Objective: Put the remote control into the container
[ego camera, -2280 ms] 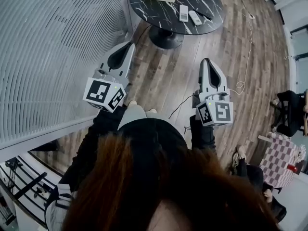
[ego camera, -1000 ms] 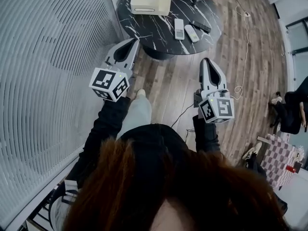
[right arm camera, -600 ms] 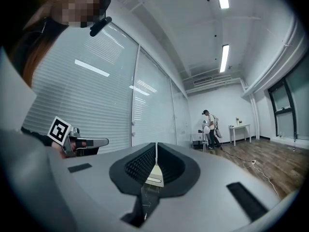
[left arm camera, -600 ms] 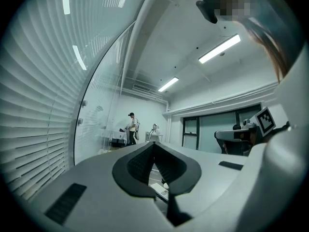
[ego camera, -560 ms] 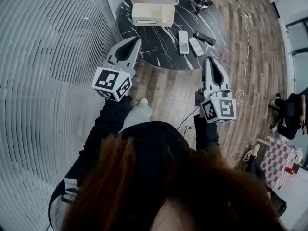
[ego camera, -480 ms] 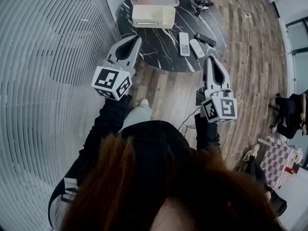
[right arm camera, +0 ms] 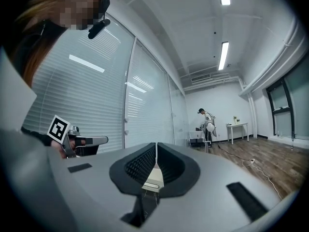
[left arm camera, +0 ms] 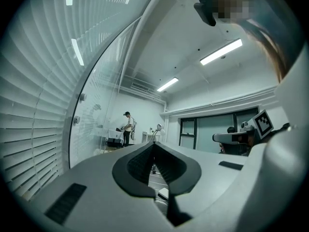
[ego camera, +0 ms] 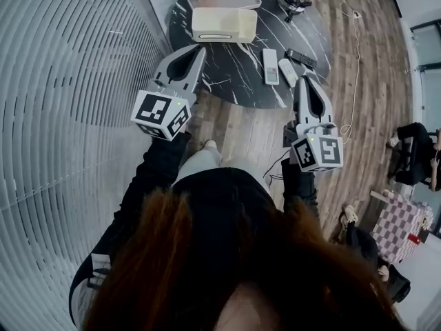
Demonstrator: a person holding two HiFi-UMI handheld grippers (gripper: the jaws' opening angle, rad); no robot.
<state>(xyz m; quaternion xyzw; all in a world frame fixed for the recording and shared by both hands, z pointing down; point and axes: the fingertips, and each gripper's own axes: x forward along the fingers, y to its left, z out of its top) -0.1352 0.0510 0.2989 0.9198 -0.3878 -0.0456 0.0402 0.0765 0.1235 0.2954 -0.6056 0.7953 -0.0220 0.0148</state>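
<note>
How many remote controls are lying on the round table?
3, side by side: long white remote, smaller white remote to its right, black remote just beyond that. The container's inside is not visible.

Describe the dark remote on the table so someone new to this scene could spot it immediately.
Find the round black marbled table ahead of the person. Right of the cream box on it lie three remotes. The black remote is nearest the table's right edge; its neighbours, a long white remote and a short white remote, are pale, so it alone is dark.
</note>
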